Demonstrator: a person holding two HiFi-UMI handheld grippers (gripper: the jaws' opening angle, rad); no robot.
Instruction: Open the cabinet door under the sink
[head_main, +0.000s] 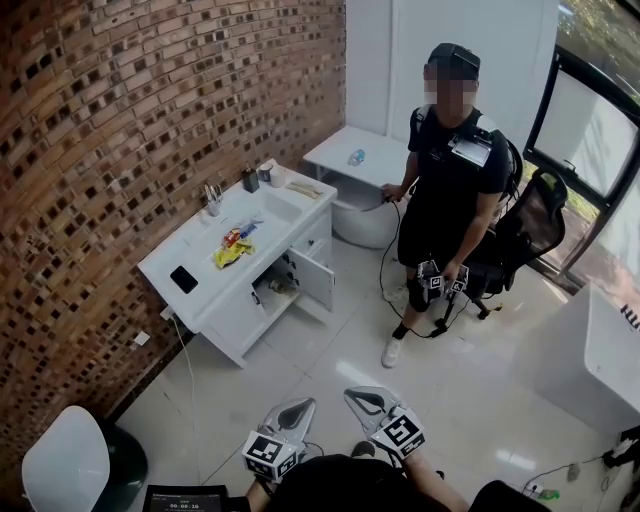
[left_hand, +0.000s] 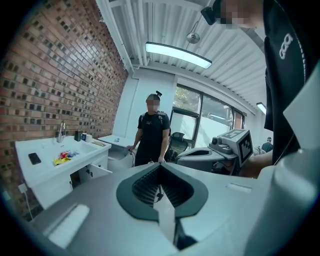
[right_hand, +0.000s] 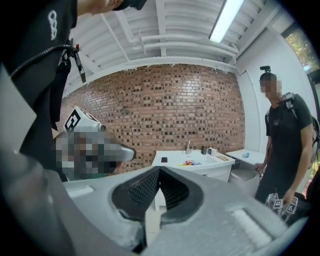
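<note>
Wall (head_main: 120, 150): brick.
Cabinet (head_main: 235, 312): white, against the wall, sink (head_main: 283, 207) in its top.
Person (head_main: 450, 190): in black, standing beside the cabinet.
Door (head_main: 318, 280): under the sink, swung open.
Left gripper (left_hand: 160, 166): jaws pressed together, empty, well apart from the door.
Right gripper (right_hand: 159, 169): jaws pressed together, empty, likewise apart.

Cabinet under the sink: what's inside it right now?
The open door exposes a dark interior with a pale item, too small to identify. The rest is hidden behind the closed door and under the countertop.
</note>
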